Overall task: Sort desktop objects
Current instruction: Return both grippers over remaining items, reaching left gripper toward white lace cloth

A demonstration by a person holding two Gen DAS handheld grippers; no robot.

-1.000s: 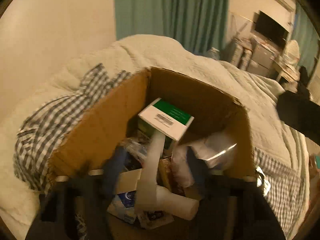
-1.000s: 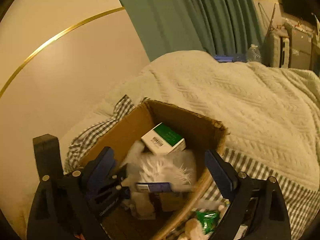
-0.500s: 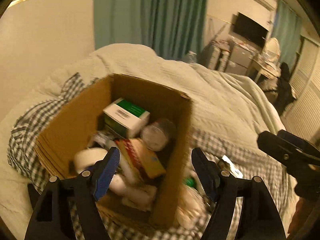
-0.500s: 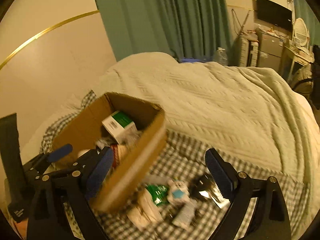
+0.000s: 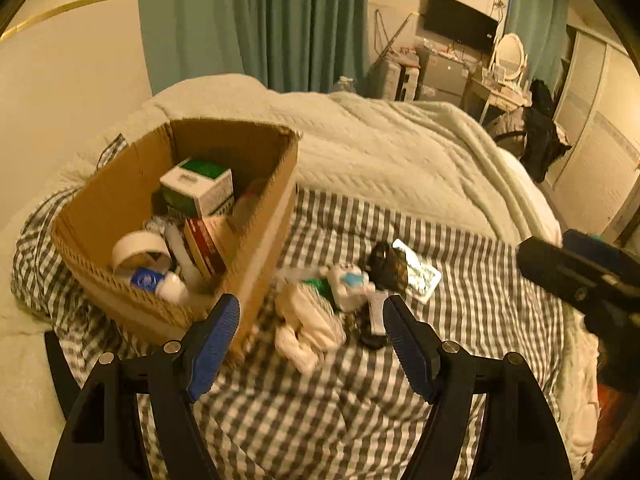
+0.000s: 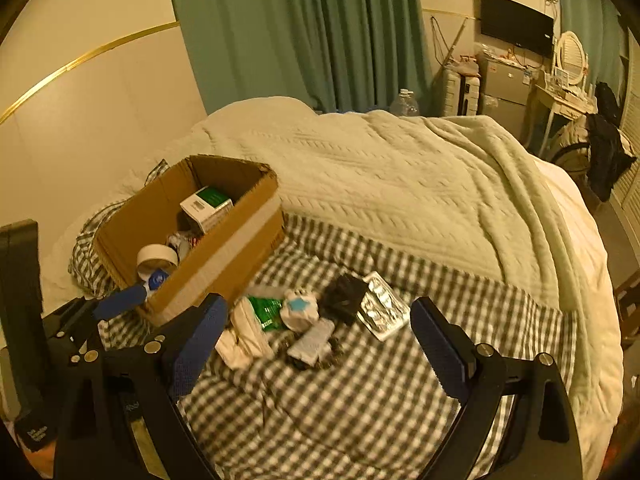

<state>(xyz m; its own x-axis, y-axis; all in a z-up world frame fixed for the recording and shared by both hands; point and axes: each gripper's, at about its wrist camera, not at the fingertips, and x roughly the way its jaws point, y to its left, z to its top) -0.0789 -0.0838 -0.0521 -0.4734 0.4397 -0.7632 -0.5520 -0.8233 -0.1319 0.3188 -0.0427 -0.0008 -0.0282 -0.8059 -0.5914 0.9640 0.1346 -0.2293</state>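
Both spread and empty, the left gripper (image 5: pixel 312 332) and right gripper (image 6: pixel 316 336) are hovering over the clutter pile (image 6: pixel 312 320); single out one item for the cardboard box (image 6: pixel 224 252).

Ahead of the tool spreads a grey-and-white checked cloth (image 6: pixel 360 392), rumpled in folds. Beyond it lies a pale cream cable-knit blanket (image 6: pixel 400 184) heaped over the bed. Further off, straight ahead, hang long teal pleated curtains (image 6: pixel 304 32), with a clear plastic water bottle (image 6: pixel 404 103) at their foot. To the far right a black flat screen (image 6: pixel 516 24) is fixed to the wall above a grey cabinet (image 6: pixel 504 80), beside a round white-framed mirror (image 6: pixel 570 58) (its table is cluttered). A thin gold strip (image 6: pixel 80 62) crosses the cream wall on the left.
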